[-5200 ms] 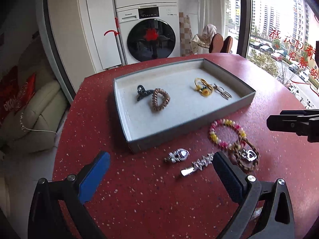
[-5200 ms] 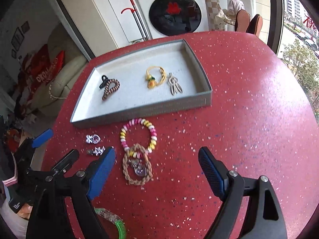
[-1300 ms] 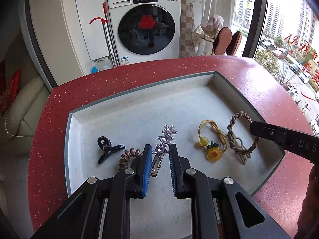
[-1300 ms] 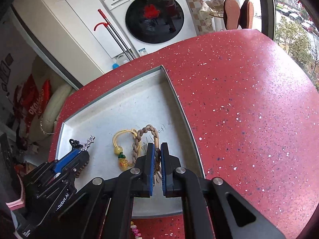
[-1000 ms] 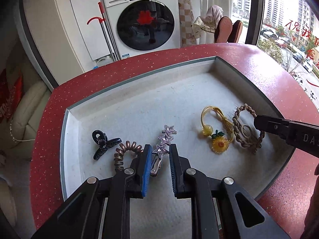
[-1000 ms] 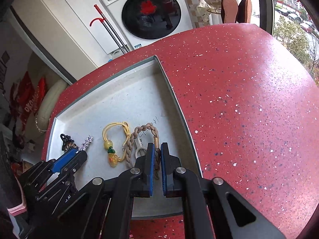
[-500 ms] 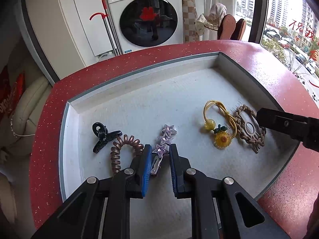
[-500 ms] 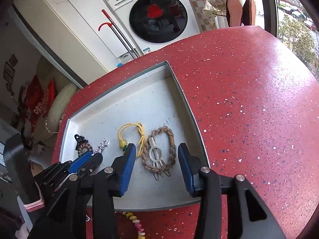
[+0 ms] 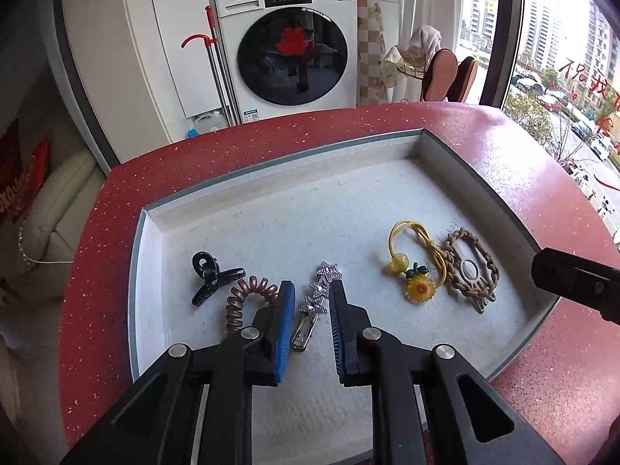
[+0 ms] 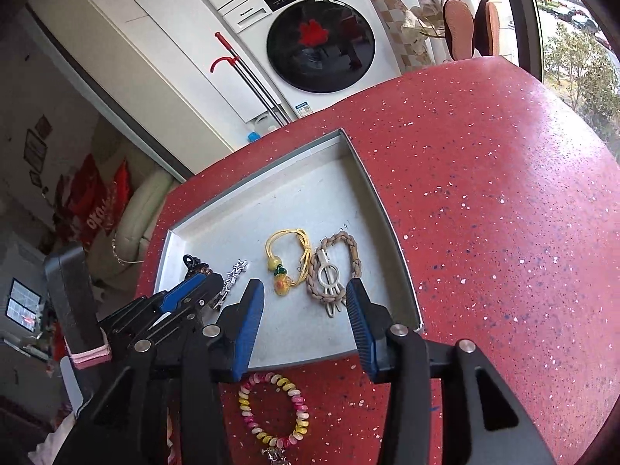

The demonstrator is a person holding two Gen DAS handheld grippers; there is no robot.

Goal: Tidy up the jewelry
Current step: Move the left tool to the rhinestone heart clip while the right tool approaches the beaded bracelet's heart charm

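A grey tray [image 9: 476, 178] [image 10: 383, 209] sits on the red table. The silver star hair clip [image 9: 316, 302] [image 10: 232, 271] lies on the tray floor between the slightly parted jaws of my left gripper [image 9: 312, 298], which no longer pinch it. The braided brown bracelet [image 9: 471, 269] [image 10: 350, 252] lies in the tray beside a yellow hair tie with a sunflower [image 9: 414, 267] [image 10: 288, 259]. My right gripper [image 10: 304, 298] is open and empty above the tray's near edge. A pink and yellow bead bracelet [image 10: 275, 410] lies on the table below it.
A black claw clip [image 9: 211, 277] and a copper spiral hair tie [image 9: 244, 298] lie at the tray's left. A washing machine [image 9: 286, 50] stands behind the table. The table's right edge [image 9: 581, 178] meets a window.
My right gripper has opened, let go of the braided bracelet in the tray and pulled back. My left gripper's jaws have parted around the star clip, which now rests on the tray.
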